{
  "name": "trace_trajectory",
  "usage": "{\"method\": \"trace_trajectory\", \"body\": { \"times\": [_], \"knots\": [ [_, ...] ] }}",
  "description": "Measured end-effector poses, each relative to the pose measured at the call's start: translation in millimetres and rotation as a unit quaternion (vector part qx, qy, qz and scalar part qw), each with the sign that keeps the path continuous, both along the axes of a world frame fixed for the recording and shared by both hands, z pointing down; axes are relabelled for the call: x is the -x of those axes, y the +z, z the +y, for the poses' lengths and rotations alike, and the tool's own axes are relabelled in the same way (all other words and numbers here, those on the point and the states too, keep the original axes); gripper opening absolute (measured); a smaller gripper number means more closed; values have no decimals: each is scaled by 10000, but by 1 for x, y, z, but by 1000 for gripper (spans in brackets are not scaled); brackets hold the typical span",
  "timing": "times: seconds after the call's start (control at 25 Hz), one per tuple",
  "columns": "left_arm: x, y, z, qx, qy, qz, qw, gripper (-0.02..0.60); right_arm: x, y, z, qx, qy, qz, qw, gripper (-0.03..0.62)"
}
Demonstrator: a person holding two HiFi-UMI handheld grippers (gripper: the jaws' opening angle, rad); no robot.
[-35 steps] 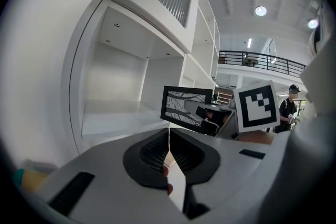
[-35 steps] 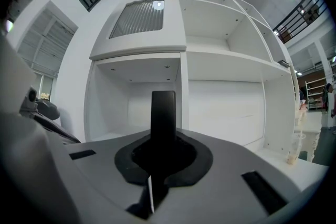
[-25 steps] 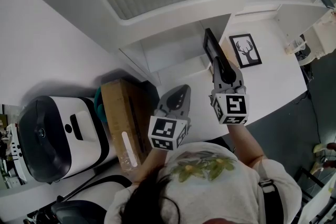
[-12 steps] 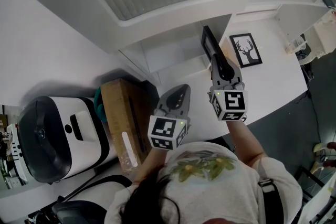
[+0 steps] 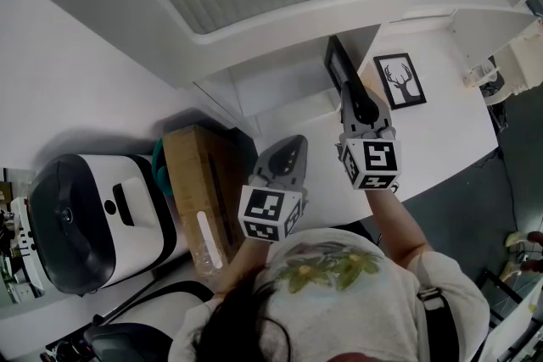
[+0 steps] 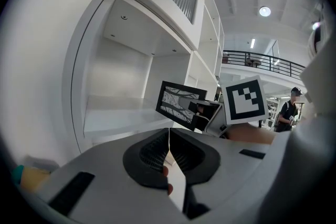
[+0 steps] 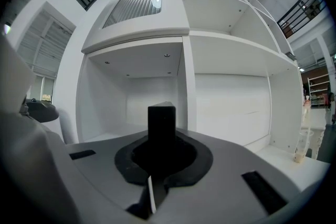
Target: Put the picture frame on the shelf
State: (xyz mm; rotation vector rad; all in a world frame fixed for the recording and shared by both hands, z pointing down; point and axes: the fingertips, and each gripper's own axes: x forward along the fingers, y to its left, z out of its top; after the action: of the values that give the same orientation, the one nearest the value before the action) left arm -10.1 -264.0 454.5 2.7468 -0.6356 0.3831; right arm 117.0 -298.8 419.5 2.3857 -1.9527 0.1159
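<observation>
The right hand-held gripper is clamped on the lower edge of the black picture frame. It holds the frame upright and edge-on, just in front of the shelf's left compartment and not yet on its board. The left hand-held gripper hangs near the shelf's front, its jaws pressed together on nothing. A deer print lies flat to the right of the shelf's divider. A cardboard box stands left of the shelf.
</observation>
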Motion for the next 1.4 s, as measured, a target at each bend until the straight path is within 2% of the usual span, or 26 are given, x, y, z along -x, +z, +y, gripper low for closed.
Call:
{"method": "trace_trajectory", "body": {
  "times": [1.4],
  "knots": [
    [-1, 9, -9, 121, -125, -77, 9998, 32, -10, 0, -48, -48, 52, -14, 10000, 37]
  ]
}}
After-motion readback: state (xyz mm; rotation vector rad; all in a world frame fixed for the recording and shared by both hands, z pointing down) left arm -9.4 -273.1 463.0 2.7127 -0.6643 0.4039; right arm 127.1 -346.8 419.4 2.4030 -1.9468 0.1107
